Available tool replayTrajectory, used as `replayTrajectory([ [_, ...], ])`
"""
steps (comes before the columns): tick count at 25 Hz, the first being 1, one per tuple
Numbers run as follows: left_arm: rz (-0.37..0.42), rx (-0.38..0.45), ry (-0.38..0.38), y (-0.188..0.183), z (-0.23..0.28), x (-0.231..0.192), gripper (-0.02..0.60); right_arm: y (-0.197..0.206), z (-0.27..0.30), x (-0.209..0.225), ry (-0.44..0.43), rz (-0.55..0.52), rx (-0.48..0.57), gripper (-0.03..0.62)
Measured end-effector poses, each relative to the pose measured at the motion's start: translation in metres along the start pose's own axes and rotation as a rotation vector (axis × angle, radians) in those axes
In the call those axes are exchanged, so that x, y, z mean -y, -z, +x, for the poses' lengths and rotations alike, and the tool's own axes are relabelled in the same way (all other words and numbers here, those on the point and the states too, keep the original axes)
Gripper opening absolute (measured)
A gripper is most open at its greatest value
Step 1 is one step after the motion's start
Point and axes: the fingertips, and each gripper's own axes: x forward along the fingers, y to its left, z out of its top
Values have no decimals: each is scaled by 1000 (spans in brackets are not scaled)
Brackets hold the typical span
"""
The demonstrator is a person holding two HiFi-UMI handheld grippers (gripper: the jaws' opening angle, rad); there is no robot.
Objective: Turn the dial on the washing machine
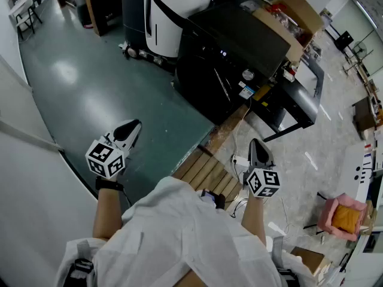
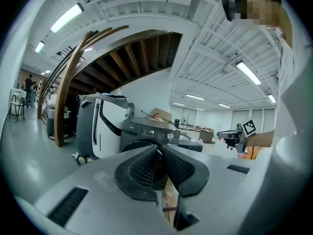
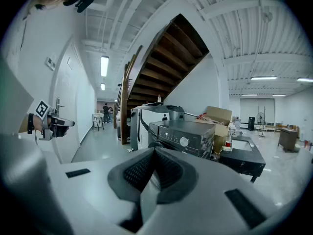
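Observation:
The dark grey washing machine (image 1: 236, 55) stands some way ahead on the floor, its round silver dial (image 1: 248, 75) on the front panel. In the left gripper view the washing machine (image 2: 146, 131) and dial (image 2: 170, 136) show just above my left gripper (image 2: 159, 148), which is shut and empty. In the right gripper view the dial (image 3: 184, 141) sits right of my right gripper (image 3: 154, 151), also shut on nothing. In the head view the left gripper (image 1: 133, 127) and right gripper (image 1: 256, 145) are held out in the air, well short of the machine.
A tall white-and-black appliance (image 1: 173, 11) stands left of the washer. An open cardboard box (image 1: 293, 17) rests behind it. A low black table (image 1: 299, 94) is on the right. A wooden slatted board (image 1: 206, 172), cables and a pink box (image 1: 344, 217) lie near my feet.

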Motion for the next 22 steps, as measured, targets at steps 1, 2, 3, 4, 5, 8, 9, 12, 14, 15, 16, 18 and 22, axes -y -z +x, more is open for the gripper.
replayTrajectory([
  [1, 3, 2, 5, 0, 2, 1, 37, 3, -1, 2, 4, 7, -1, 0],
  [2, 6, 3, 10, 0, 3, 3, 37, 6, -2, 3, 8, 13, -3, 0],
  [3, 8, 3, 14, 1, 4, 5, 37, 8, -4, 5, 12, 17, -3, 0],
  [4, 10, 0, 17, 2, 4, 6, 37, 10, -5, 7, 16, 20, -4, 0],
  [5, 11, -2, 20, 3, 5, 8, 37, 10, -6, 8, 19, 21, -3, 0],
  [8, 11, -5, 26, 4, 5, 12, 37, 9, -8, 9, 23, 18, -1, 0],
  [9, 10, -6, 27, 5, 5, 12, 37, 10, -9, 9, 24, 17, -2, 0],
  [12, 9, -4, 26, 6, 4, 13, 37, 12, -10, 9, 23, 17, -3, 0],
  [14, 8, -2, 26, 7, 3, 14, 37, 11, -12, 8, 10, 31, 13, 0],
  [15, 7, -1, 25, 7, 3, 15, 37, 9, -13, 7, -2, 46, 30, 0],
  [16, 6, 0, 24, 7, 2, 16, 37, 6, -14, 7, -15, 63, 50, 1],
  [18, 5, 0, 21, 7, 2, 17, 37, 1, -15, 7, -23, 79, 82, 2],
  [22, 10, -3, 23, 8, 3, 20, 37, 2, -17, 5, -31, 60, 94, 2],
])
